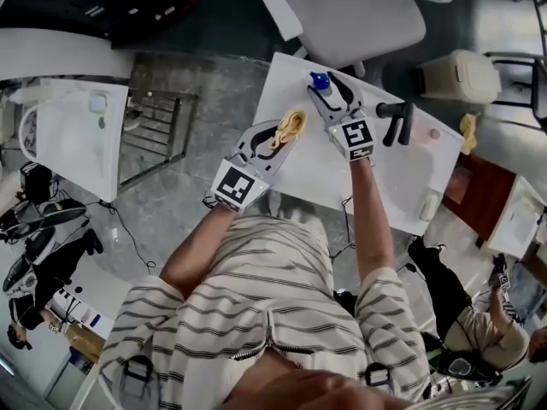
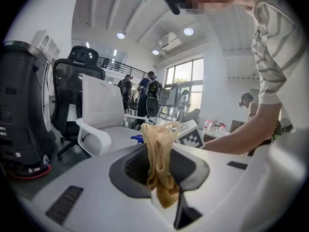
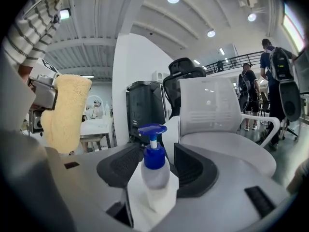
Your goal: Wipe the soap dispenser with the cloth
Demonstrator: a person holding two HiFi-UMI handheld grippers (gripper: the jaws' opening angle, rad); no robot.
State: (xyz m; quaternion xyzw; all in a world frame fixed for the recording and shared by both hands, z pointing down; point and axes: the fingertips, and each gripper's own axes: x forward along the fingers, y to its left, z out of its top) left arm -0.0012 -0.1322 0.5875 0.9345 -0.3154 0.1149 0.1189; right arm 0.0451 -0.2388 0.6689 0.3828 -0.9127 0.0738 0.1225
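- In the head view I am seeing both grippers reaching over the near-left part of a white table (image 1: 402,178), with a white office chair (image 1: 350,11) standing at its far side.
- My left gripper (image 1: 286,133) is clamping the yellow cloth (image 1: 291,125), held just left of the right gripper (image 1: 329,90) and apart from it.
- The soap dispenser (image 1: 320,80) is standing upright on the table near the far edge, its blue pump showing between the right gripper's jaws.
- In the left gripper view the jaws are pinching the cloth (image 2: 160,163) between their pads; it is bunching above them and drooping below.
- In the right gripper view the soap dispenser (image 3: 155,173), a clear bottle with a blue pump, is standing between jaws that are spread apart, with a slim gap on each side, so nothing is gripping it.
- The cloth (image 3: 65,112) is hanging at the left of that view, off the bottle.
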